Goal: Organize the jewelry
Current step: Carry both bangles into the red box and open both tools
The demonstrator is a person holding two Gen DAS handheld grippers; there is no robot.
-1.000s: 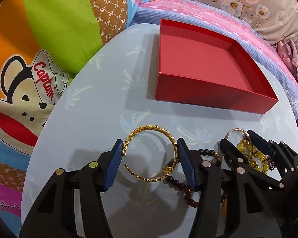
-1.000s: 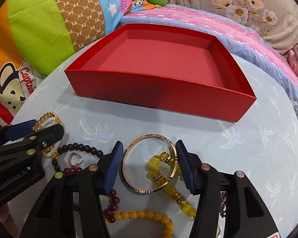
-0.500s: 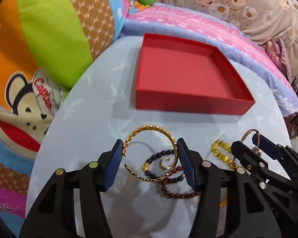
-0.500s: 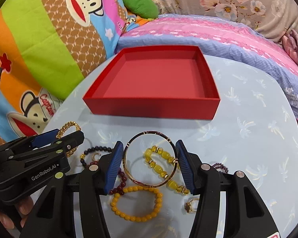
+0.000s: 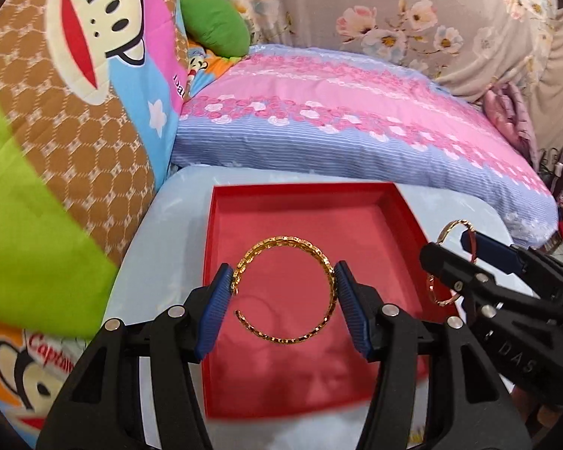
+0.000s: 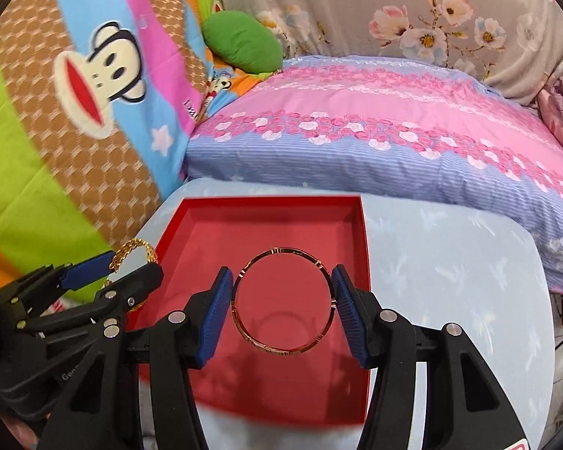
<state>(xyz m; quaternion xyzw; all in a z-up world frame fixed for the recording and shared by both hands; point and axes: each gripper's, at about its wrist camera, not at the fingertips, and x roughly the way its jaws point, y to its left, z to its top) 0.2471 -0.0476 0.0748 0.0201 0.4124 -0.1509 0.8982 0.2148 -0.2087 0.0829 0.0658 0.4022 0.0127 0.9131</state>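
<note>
Both bangles have risen off the counter (image 5: 161, 217), and I now hold each hand-held gripper, the left (image 5: 284, 292) clamped on the gold cuff (image 5: 321, 253) and the right (image 6: 283, 292) on the thin bangle (image 6: 287, 351), directly above the red box (image 5: 266, 191).

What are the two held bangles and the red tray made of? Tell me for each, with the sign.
Open bangle: likely gold-toned metal, textured, glinting. Closed bangle: rose-gold-looking metal, smooth and polished, with small dark marks. Red tray: probably matte cardboard, with thin straight walls and no shine.
</note>
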